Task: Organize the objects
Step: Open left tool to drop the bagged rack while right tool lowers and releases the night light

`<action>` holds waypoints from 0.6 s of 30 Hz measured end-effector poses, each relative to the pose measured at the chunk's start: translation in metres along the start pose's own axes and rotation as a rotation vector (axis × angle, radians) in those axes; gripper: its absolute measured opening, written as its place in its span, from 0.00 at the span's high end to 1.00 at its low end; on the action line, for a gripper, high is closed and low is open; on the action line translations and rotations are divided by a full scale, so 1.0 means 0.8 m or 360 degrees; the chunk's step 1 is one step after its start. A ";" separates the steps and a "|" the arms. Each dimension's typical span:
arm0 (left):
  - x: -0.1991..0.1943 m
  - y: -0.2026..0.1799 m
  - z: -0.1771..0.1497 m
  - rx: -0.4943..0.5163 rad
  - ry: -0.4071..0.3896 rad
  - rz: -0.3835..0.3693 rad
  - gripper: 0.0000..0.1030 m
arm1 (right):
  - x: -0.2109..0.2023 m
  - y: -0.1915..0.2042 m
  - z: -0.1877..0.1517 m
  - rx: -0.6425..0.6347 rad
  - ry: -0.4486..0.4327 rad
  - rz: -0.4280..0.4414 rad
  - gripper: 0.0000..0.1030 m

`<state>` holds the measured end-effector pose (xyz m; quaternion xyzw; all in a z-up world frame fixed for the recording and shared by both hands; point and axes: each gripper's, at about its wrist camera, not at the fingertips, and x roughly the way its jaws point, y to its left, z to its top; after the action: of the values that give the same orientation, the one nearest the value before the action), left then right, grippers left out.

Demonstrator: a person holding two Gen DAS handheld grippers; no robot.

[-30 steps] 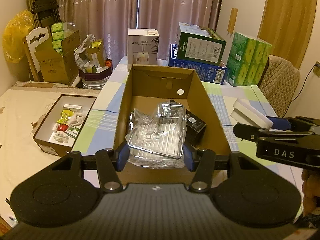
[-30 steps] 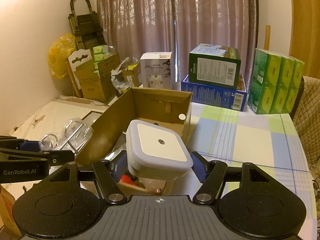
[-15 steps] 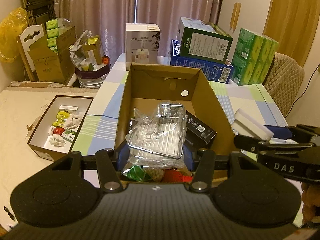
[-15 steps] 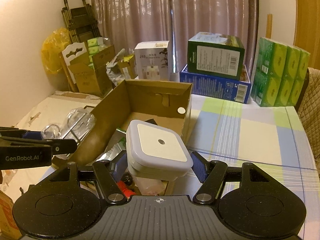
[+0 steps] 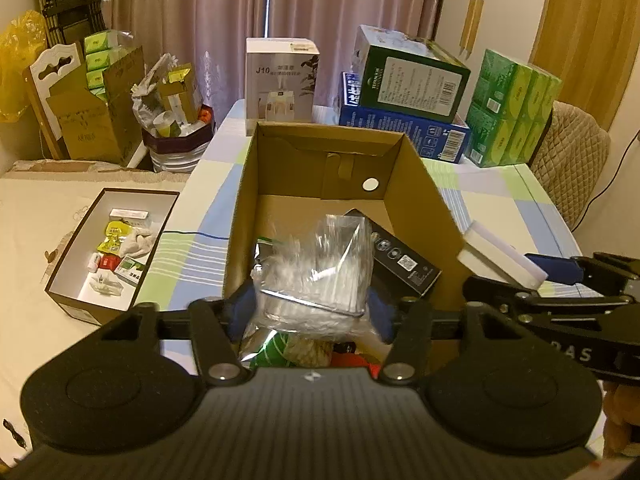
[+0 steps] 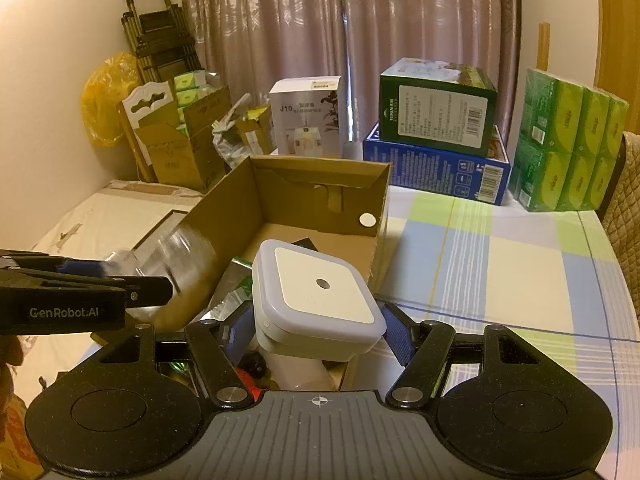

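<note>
From the left wrist view, the left claw (image 5: 310, 312) is pinched on a clear crinkled plastic bag holding a wire-framed item (image 5: 316, 276), which sits between its blue pads and just above the near end of the open brown cardboard box (image 5: 416, 184) ahead of it; compared with a second ago the bag has tipped more upright and blurs with motion, and green and red packets (image 5: 304, 350) in the box now show under the claw, so my guess is that the bag is being lifted out or repositioned rather than released. Its long axis now runs forward and up, away from the claw. A black rectangular carton (image 5: 404, 264) lies in the box just right of the bag. From the right wrist view, the right claw (image 6: 318, 330) is clamped on a white square plastic case with a grey rim (image 6: 320, 296), held over the box's near right corner above the checked-cloth counter (image 6: 500, 264); it has shifted little, its flat face tilted up and forward, one corner pointing ahead
</note>
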<state>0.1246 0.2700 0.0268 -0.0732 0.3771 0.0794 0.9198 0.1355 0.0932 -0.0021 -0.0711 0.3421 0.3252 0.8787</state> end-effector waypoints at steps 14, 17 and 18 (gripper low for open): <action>-0.024 0.017 -0.016 -0.0035 -0.0005 0.0051 0.28 | -0.007 -0.003 -0.006 0.0028 0.0007 0.0020 0.37; -0.028 0.017 -0.020 -0.0040 -0.0003 0.0052 0.28 | -0.011 0.000 -0.006 0.0029 0.0004 0.0026 0.37; -0.029 0.017 -0.021 -0.0041 0.0000 0.0053 0.28 | -0.012 0.001 -0.006 0.0029 0.0003 0.0028 0.37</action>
<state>0.0940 0.2776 0.0303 -0.0787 0.3773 0.0996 0.9173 0.1273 0.0869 0.0007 -0.0604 0.3466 0.3298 0.8761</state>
